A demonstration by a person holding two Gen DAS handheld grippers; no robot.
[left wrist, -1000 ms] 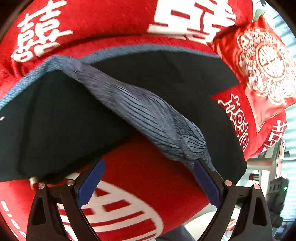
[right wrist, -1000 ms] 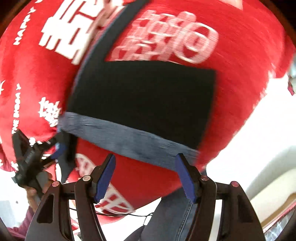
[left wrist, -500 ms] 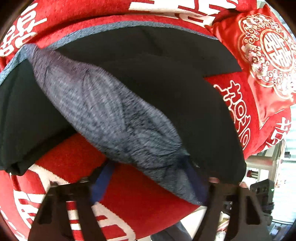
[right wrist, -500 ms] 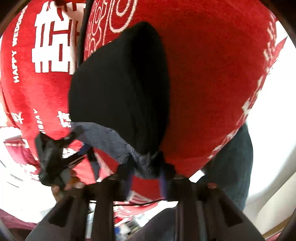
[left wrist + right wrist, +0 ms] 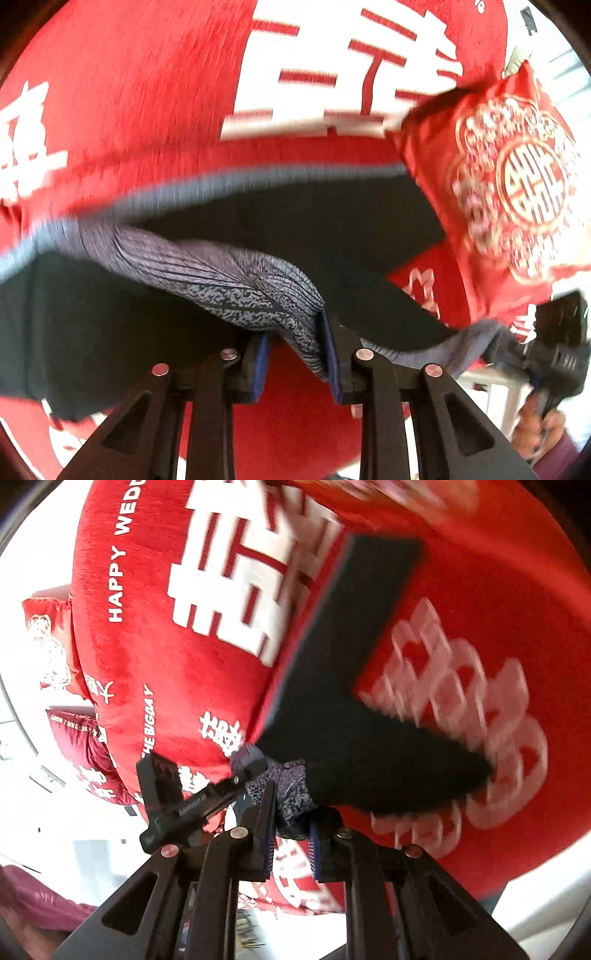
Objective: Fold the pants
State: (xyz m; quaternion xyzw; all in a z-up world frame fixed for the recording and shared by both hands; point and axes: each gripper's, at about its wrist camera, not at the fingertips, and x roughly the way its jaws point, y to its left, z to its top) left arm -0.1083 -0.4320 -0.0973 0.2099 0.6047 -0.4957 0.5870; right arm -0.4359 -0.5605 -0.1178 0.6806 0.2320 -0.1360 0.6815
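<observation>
Left gripper [image 5: 295, 354], nearest: blue-padded fingers [image 5: 330, 350] pinched on the grey patterned waistband [image 5: 236, 284] of the black pants [image 5: 92, 332]. Right gripper [image 5: 290, 829]: fingers [image 5: 266, 823] clamped on a bunch of the same waistband [image 5: 291, 786]. Left gripper [image 5: 184, 805] just beside it, to the left in the right wrist view; right gripper [image 5: 554, 350] at the far right edge in the left wrist view. Pants spread beyond both, dark fabric [image 5: 354, 701] lying on the red blanket [image 5: 147, 92] with white characters. Farther back, red embroidered pillow [image 5: 517, 184] at the pants' far right corner. Strong motion blur throughout.
</observation>
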